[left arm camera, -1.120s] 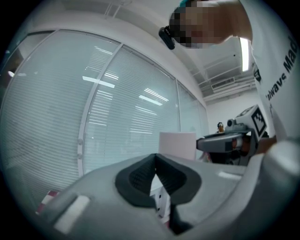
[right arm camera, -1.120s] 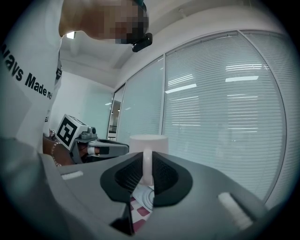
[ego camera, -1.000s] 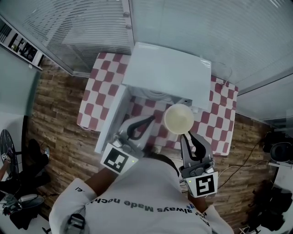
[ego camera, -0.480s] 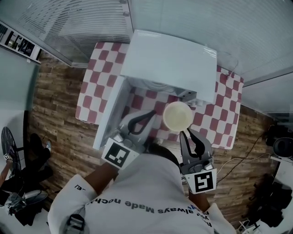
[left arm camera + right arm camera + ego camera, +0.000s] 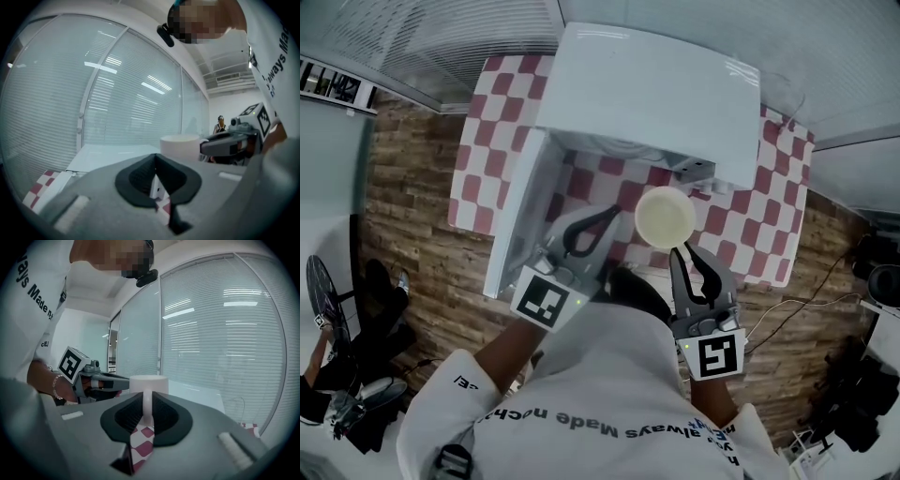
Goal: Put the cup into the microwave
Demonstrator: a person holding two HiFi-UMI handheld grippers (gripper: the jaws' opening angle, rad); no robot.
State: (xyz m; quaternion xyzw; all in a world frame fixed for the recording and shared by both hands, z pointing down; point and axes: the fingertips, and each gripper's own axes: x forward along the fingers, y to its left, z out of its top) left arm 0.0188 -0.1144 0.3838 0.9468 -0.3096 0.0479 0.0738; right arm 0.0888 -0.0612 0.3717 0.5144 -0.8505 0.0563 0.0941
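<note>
A white microwave (image 5: 652,94) stands on a table with a red-and-white checked cloth (image 5: 492,122). Its door (image 5: 520,216) is swung open to the left. A cream cup (image 5: 666,217) hangs upright in front of the opening, above the cloth. My right gripper (image 5: 680,251) is shut on the cup's handle (image 5: 146,404), and the cup's body (image 5: 148,384) rises just beyond the jaws. My left gripper (image 5: 611,217) is shut and holds nothing; it sits left of the cup, near the open door. In the left gripper view the cup (image 5: 180,144) and the right gripper (image 5: 232,143) appear to the right.
Glass walls with blinds (image 5: 441,37) run close behind the microwave and table. Wooden floor (image 5: 412,216) surrounds the table. A cable (image 5: 787,314) trails off the table's right side. The person's white-shirted torso (image 5: 591,394) fills the bottom of the head view.
The head view has shifted, so the microwave sits higher and larger in frame. Both grippers and the cup hold roughly the same place before the opening.
</note>
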